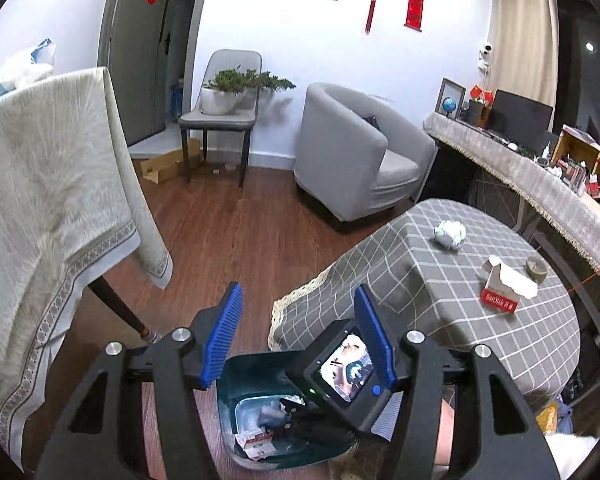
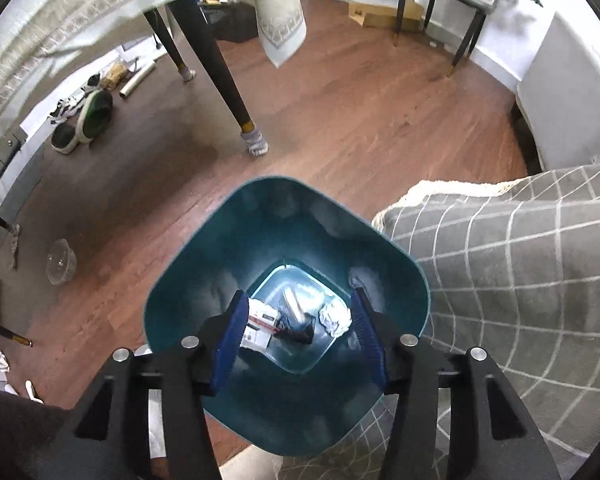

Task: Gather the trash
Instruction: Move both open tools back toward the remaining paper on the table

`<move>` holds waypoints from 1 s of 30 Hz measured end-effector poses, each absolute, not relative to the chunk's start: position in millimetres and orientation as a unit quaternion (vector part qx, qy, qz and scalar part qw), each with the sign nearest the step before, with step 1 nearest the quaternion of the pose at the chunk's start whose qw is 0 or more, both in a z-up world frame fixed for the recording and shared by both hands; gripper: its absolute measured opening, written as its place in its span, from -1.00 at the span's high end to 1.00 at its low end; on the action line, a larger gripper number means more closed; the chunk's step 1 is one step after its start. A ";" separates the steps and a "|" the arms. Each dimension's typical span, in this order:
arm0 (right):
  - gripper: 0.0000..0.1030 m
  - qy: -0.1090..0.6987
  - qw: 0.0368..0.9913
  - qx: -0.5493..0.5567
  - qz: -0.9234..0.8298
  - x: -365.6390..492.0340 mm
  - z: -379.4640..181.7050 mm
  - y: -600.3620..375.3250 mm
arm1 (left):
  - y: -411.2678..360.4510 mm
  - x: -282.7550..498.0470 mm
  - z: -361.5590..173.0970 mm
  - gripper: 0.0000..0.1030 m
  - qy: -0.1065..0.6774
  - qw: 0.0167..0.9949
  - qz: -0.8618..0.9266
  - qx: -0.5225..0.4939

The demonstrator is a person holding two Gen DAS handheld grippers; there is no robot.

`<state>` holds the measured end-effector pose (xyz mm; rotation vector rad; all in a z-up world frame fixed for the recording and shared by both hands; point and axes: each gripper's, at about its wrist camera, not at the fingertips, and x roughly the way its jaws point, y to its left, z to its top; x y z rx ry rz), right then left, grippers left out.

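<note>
A teal trash bin [image 2: 179,304] stands on the wood floor beside the checked table [image 2: 520,280]. In it lie a red-and-white carton [image 2: 261,322], a crumpled paper ball [image 2: 334,318] and a dark wrapper [image 2: 300,330]. My right gripper [image 2: 297,340] is open and empty, right above the bin's mouth. My left gripper [image 1: 300,332] is open and empty, held over the bin [image 1: 259,412]; the right gripper's body with its small screen [image 1: 346,370] sits between its fingers. On the checked table [image 1: 440,312] lie a crumpled paper ball [image 1: 450,234], an open red-and-white carton [image 1: 504,288] and a tape roll [image 1: 536,267].
A table with a cream cloth [image 1: 39,200] and dark legs [image 2: 219,64] stands to the left. A grey armchair [image 1: 356,152], a chair with a plant [image 1: 223,108] and a long cluttered desk [image 1: 540,172] are beyond. Shoes [image 2: 87,120] and a clear bowl [image 2: 61,266] lie on the floor.
</note>
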<state>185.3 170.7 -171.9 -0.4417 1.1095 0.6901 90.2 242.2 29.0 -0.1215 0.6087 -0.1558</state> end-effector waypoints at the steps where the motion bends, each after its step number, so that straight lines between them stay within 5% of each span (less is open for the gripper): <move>1: -0.04 0.505 0.776 -0.199 0.321 185.1 -163.5 168.2 | 242.8 89.6 31.8 -0.17 0.296 0.951 -0.075 -0.056; 10: -0.05 0.424 0.824 -0.157 0.342 172.6 -73.2 142.0 | 243.3 80.6 60.4 -0.24 0.261 0.961 -0.067 -0.061; 30: -0.60 0.312 0.897 -0.117 0.290 164.8 43.0 20.4 | 168.6 97.7 83.6 -0.81 0.227 0.968 -0.108 -0.028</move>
